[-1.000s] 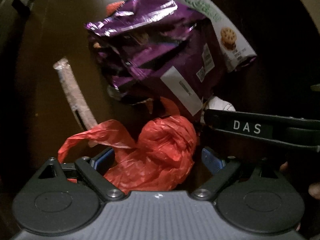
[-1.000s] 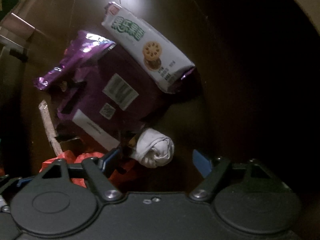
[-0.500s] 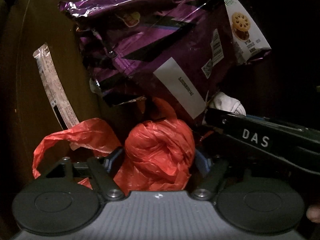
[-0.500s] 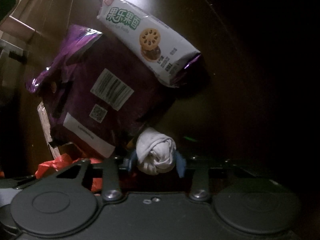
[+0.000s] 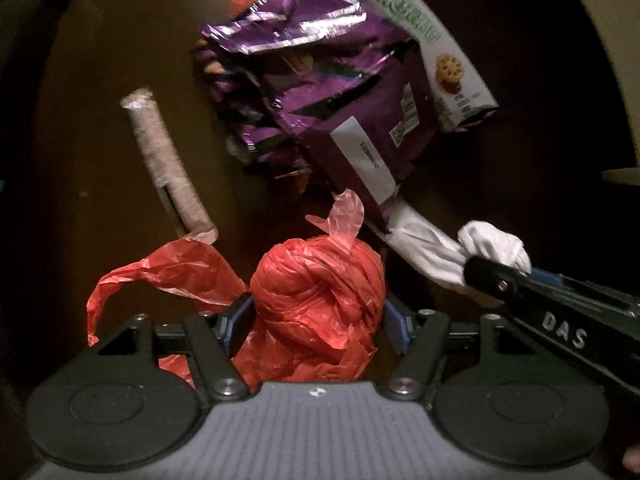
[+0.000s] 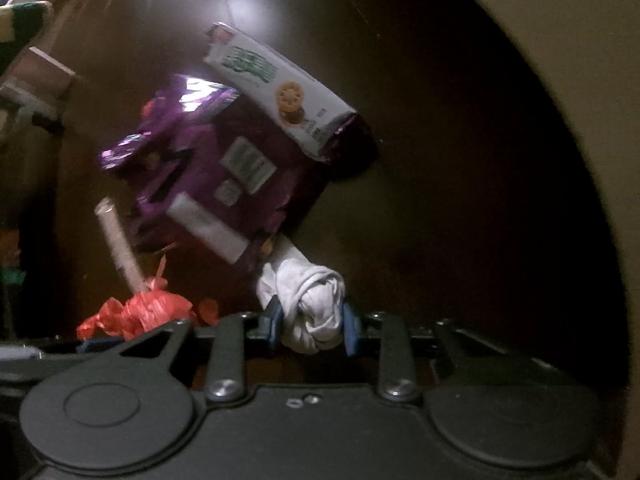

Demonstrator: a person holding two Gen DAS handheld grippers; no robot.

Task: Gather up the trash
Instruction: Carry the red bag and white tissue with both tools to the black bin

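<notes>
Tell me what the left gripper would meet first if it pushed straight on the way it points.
The left gripper, jaws closing on the knotted red plastic bag, points down at the dark tabletop. The bag would press into the tabletop first; how far above it hangs is unclear.

Quick count: one knotted red plastic bag (image 5: 318, 296), one white wad (image 6: 316, 306), one purple snack bag (image 5: 320, 92), one white cookie packet (image 5: 436, 52), one thin stick wrapper (image 5: 168, 164). Two hand-held grippers, left hand-held gripper (image 5: 316, 322) and right hand-held gripper (image 6: 310, 328).
</notes>
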